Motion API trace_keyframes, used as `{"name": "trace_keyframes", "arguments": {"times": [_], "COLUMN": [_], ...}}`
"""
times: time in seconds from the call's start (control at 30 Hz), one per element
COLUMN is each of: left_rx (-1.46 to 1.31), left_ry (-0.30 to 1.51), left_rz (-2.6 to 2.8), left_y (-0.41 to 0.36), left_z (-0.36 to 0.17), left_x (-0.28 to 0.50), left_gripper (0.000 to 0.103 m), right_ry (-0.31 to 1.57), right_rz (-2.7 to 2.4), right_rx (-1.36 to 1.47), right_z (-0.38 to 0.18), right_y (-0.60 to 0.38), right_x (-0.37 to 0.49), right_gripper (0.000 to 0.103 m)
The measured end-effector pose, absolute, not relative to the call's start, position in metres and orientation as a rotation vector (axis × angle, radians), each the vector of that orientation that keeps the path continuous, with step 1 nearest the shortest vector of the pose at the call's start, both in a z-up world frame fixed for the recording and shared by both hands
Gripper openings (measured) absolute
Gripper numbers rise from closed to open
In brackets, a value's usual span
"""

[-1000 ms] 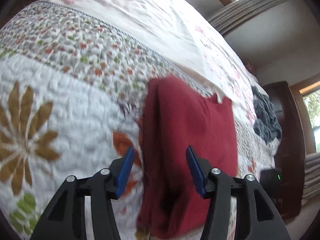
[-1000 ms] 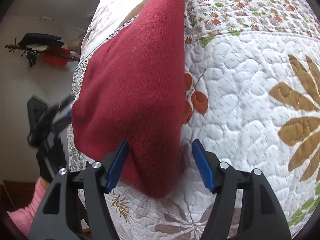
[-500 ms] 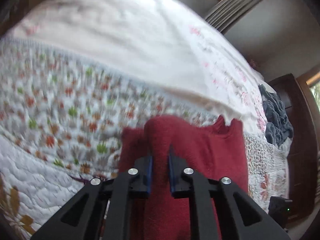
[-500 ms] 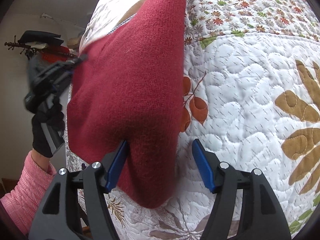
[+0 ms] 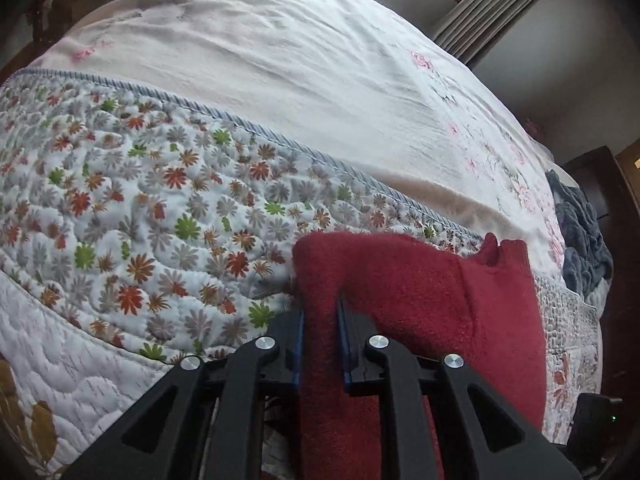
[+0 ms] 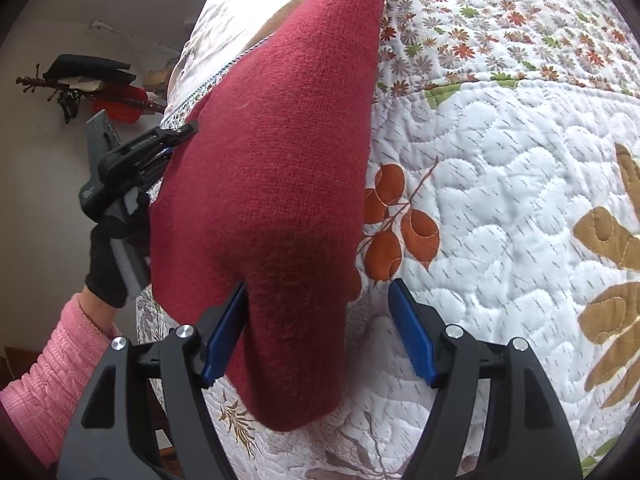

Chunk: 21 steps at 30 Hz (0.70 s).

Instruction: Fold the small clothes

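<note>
A dark red knitted garment [image 5: 432,312] lies folded lengthwise on the quilted bedspread [image 5: 132,216]. My left gripper [image 5: 320,344] is shut on a raised fold at one end of it, red wool pinched between the blue pads. From the right wrist view the same red garment [image 6: 280,152] stretches away, and the left gripper [image 6: 176,140] bites its far left edge. My right gripper [image 6: 316,328] stands open around the near end, the wool lying between its blue fingers [image 6: 412,336] without being pinched.
A pale sheet [image 5: 300,80] covers the far half of the bed. A grey-blue bundle of cloth [image 5: 580,240] sits at the bed's right edge by dark wooden furniture. A gloved hand with a pink sleeve [image 6: 60,360] holds the left gripper. A wall rack [image 6: 80,84] hangs behind.
The left gripper went from open over the garment to shut on its fold, then lifted the fold slightly. The right gripper stayed open while the garment's end slid further between its fingers.
</note>
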<state>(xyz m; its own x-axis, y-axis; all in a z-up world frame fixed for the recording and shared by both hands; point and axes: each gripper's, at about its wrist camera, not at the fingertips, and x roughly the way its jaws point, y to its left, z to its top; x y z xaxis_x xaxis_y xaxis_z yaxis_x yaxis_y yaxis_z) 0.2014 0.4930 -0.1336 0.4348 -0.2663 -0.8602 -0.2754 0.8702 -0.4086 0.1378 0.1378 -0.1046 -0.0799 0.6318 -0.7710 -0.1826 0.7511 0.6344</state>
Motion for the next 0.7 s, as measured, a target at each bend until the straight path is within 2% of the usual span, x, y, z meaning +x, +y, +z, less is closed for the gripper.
{"name": "trace_keyframes", "arguments": {"times": [0.07, 0.23, 0.33, 0.4, 0.63, 0.7], "left_rx": [-0.535, -0.509, -0.427, -0.364, -0.374, -0.415], "left_ry": [1.139, 1.101, 1.092, 1.110, 1.234, 1.272], "left_rz": [0.009, 0.002, -0.039, -0.059, -0.063, -0.057], "left_y": [0.498, 0.492, 0.469, 0.451, 0.430, 0.435], "left_z": [-0.119, -0.076, -0.054, -0.049, -0.087, -0.105], "left_x": [0.199, 0.157, 0.123, 0.101, 0.059, 0.057], "left_gripper": [0.023, 0.026, 0.035, 0.037, 0.037, 0.039], "right_ry": [1.511, 1.499, 1.506, 1.513, 1.556, 1.559], "right_rz": [0.701, 0.712, 0.717, 0.719, 0.679, 0.667], "right_rx": [0.401, 0.436, 0.430, 0.416, 0.372, 0.362], "right_z": [-0.102, -0.091, -0.087, -0.089, -0.104, -0.108], "right_y": [0.134, 0.123, 0.122, 0.121, 0.117, 0.118], "right_x": [0.137, 0.131, 0.127, 0.123, 0.109, 0.108], "right_gripper": [0.070, 0.070, 0.070, 0.070, 0.067, 0.066]}}
